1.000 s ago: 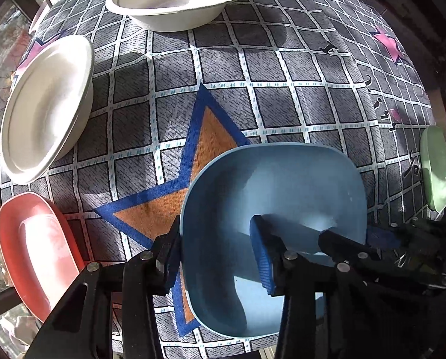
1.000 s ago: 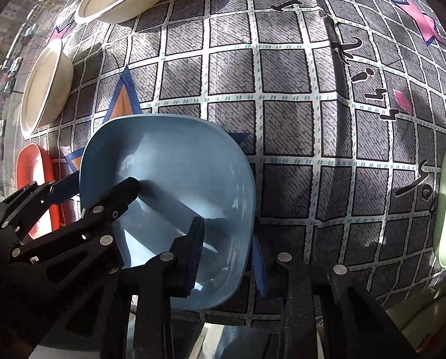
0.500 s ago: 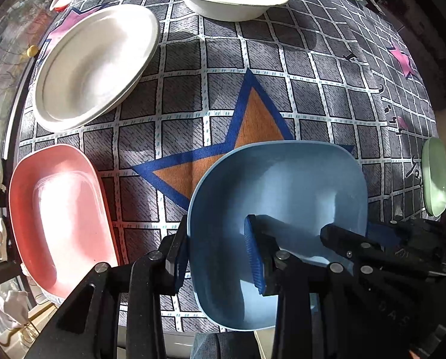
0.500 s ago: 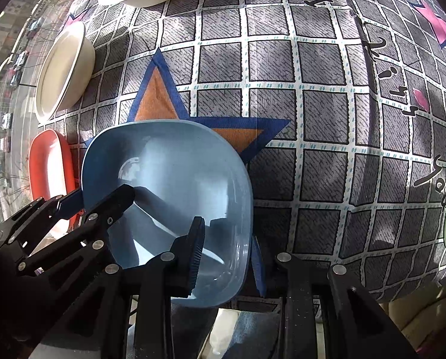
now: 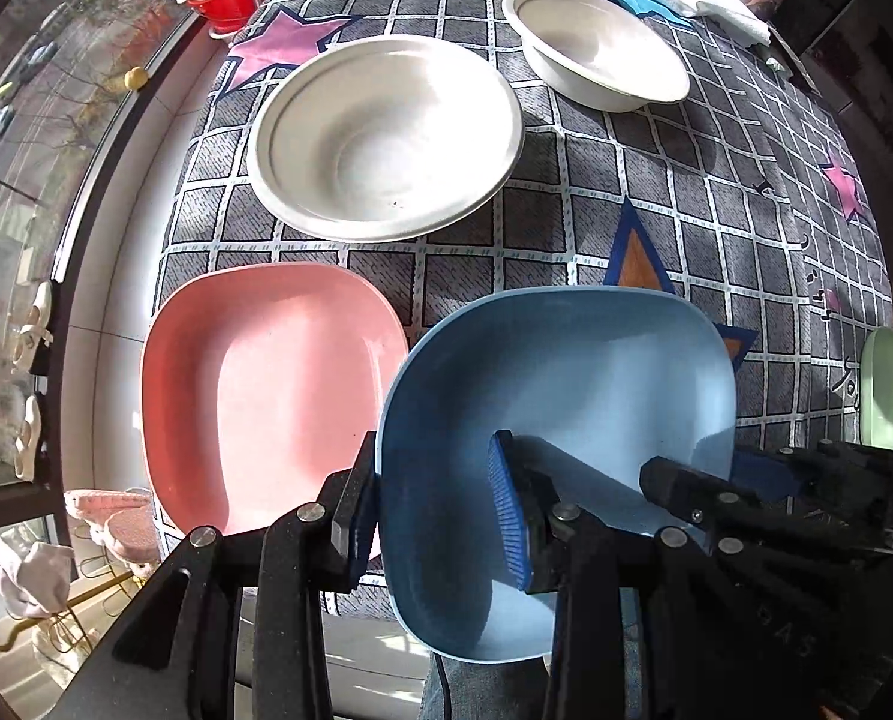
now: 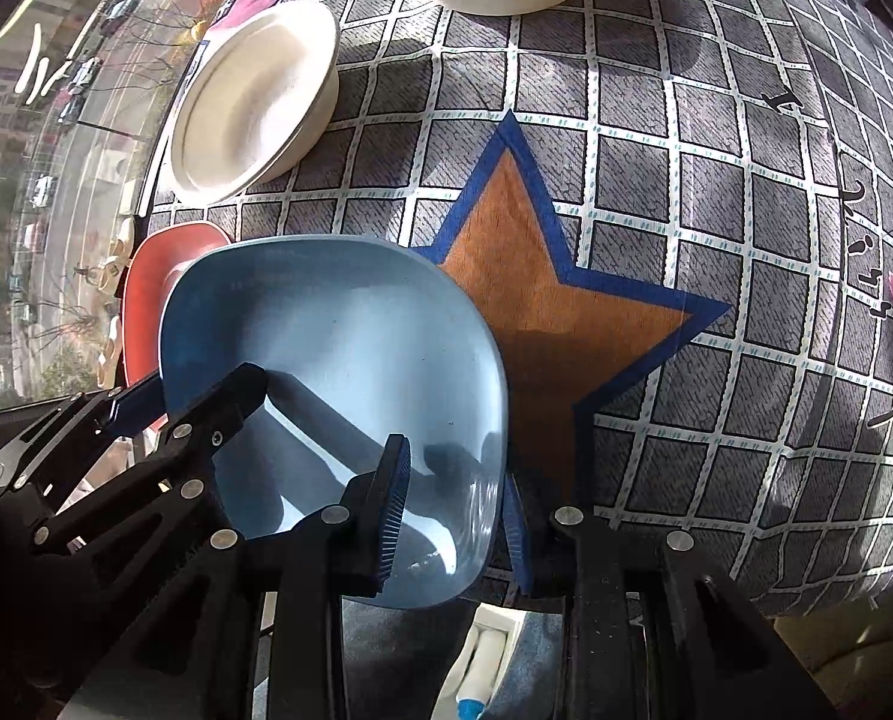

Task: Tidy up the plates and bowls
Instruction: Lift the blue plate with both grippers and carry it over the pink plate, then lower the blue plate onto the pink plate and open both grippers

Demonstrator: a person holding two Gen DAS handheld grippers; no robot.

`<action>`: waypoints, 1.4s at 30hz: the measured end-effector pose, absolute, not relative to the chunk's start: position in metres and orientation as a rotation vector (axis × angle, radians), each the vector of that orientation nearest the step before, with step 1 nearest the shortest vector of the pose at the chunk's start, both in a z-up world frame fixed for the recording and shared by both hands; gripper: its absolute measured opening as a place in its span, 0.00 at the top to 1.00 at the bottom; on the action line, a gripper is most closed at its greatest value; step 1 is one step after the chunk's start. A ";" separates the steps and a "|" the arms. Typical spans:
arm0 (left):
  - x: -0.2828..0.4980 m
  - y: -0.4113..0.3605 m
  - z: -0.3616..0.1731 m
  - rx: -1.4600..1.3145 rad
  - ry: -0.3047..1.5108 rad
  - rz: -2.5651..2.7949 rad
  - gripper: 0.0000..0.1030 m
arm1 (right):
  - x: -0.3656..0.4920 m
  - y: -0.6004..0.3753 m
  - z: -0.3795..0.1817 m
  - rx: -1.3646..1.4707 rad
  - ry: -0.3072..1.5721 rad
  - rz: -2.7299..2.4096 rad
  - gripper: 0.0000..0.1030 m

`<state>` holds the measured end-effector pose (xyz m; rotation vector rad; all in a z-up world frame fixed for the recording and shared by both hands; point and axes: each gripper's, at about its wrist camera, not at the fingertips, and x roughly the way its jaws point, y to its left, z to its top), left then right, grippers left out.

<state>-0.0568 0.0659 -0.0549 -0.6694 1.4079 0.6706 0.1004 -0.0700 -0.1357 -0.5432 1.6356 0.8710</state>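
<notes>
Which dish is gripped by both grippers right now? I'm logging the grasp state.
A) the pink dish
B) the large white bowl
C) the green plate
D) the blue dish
D: the left gripper and right gripper each clamp a rim of the blue dish.

Both grippers — left [image 5: 440,510], right [image 6: 455,516] — black, silver-screwed linkages with ribbed blue pads [image 5: 509,516].

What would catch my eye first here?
The blue plate, up front, gripped on opposite rims by the left gripper and the right gripper. Beside it to the left lies a pink plate, and beyond that a white bowl. Under it all is a gray checked tablecloth with an orange star.
</notes>
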 end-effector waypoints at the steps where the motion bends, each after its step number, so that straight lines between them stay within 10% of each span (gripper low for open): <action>1: -0.066 0.071 -0.052 -0.670 1.406 0.682 0.63 | 0.095 -0.063 -0.137 -0.546 1.636 0.880 0.69; 42: -0.151 0.161 -0.067 -0.577 1.341 0.874 0.59 | -0.080 0.140 -0.236 -0.549 1.653 0.972 0.68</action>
